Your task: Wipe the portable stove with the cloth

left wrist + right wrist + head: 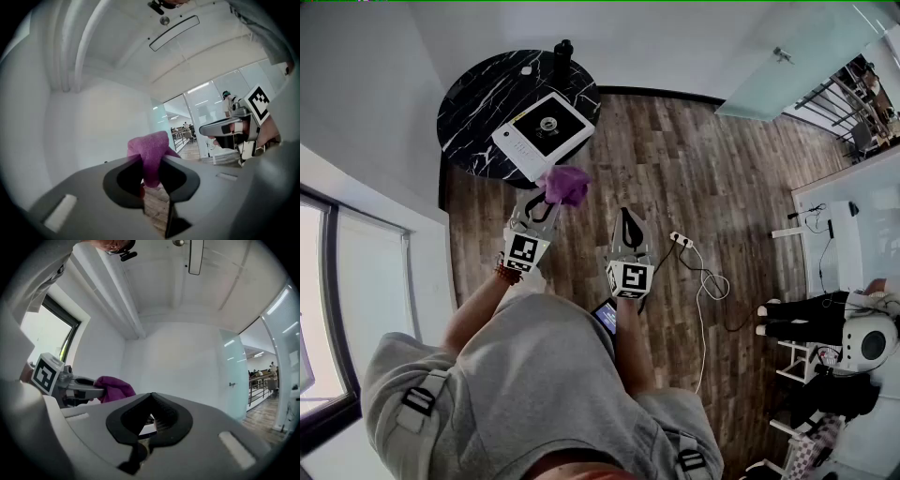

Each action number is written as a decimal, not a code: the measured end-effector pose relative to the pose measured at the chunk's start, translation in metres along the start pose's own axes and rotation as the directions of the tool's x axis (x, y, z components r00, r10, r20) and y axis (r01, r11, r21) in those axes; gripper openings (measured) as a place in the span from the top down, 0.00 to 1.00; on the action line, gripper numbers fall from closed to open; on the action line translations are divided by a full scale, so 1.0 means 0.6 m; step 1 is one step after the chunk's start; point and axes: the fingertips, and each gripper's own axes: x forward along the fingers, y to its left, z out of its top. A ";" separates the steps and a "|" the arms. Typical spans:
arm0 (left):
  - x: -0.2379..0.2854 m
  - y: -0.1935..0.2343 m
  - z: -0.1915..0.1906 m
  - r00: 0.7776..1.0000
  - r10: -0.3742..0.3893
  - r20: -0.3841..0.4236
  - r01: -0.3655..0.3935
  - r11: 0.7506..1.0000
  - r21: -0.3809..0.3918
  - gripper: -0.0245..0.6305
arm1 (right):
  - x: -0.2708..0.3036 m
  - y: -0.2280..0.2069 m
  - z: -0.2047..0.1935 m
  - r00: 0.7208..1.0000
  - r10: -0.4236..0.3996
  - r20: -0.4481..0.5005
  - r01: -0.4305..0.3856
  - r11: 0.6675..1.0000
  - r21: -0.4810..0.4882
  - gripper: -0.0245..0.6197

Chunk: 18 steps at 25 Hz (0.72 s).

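The white portable stove (546,134) with its black burner top sits on a round black marble table (478,103) at the upper left of the head view. My left gripper (551,199) is shut on a bunched purple cloth (566,185), held level just in front of the table's near edge. In the left gripper view the cloth (150,145) is pinched between the jaws of that gripper (151,165). My right gripper (626,216) hangs beside it over the floor, shut and empty. Its closed jaws (149,420) fill the right gripper view, with the cloth (114,388) off to the left.
A small dark object (563,49) stands at the table's far edge. A power strip (681,240) with white cables lies on the wooden floor to the right. A seated person (825,314) and white furniture are at the far right. A window wall (337,309) runs along the left.
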 end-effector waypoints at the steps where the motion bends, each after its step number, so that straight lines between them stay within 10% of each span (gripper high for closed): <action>1: 0.000 0.001 -0.001 1.000 -0.002 0.000 0.002 1.000 -0.002 0.85 | 0.004 0.003 -0.004 1.000 0.015 -0.007 -0.015 1.000 -0.012 0.95; 18: 0.034 0.121 -0.094 0.998 -0.041 -0.056 0.039 0.999 -0.038 0.85 | 0.143 0.068 -0.046 0.976 0.155 -0.153 -0.170 0.981 -0.093 0.95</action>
